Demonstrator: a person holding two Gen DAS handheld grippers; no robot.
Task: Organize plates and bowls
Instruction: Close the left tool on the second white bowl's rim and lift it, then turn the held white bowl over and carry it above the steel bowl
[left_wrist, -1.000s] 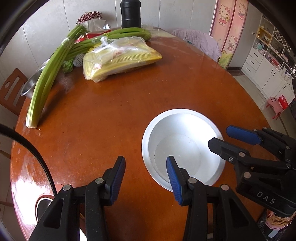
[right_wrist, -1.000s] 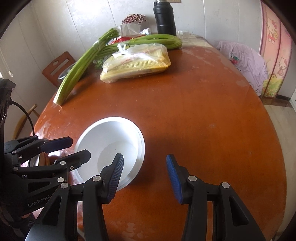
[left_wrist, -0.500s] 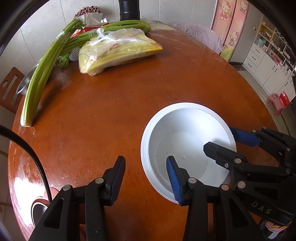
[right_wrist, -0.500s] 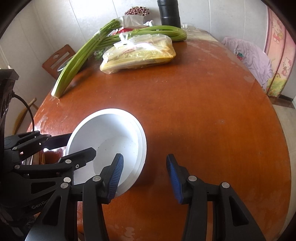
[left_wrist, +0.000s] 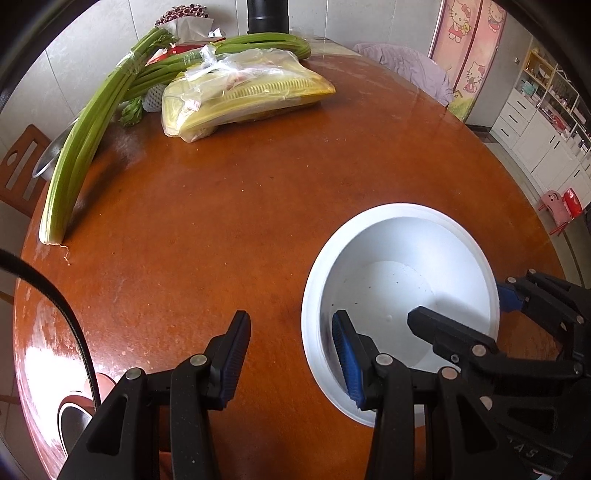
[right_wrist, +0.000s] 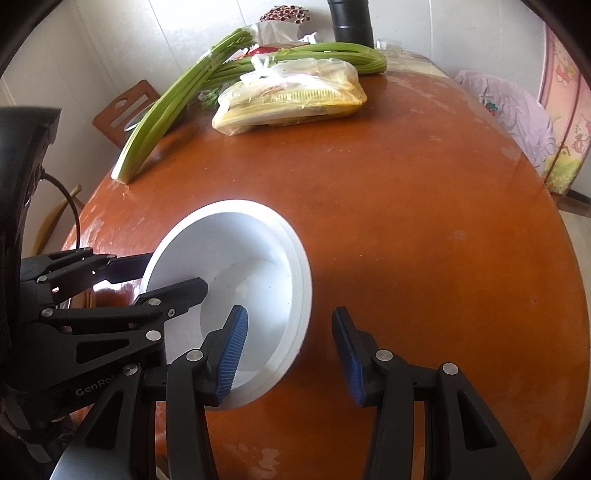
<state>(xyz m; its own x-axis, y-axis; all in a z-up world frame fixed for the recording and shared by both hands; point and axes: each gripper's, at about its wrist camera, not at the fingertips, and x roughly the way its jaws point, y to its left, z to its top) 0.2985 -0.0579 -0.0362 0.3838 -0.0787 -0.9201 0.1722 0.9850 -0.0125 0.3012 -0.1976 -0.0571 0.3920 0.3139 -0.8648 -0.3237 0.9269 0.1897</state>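
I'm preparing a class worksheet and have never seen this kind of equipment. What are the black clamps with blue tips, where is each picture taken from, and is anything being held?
No robot: a person holds a clamp-like tool in each hand, each carrying its own camera. One picture looks along the left gripper, the other along the right gripper. Both straddle opposite rims of stacked white bowls on a round brown table; the jaws stand apart, gripping nothing. Behind lie celery and a plastic bag.
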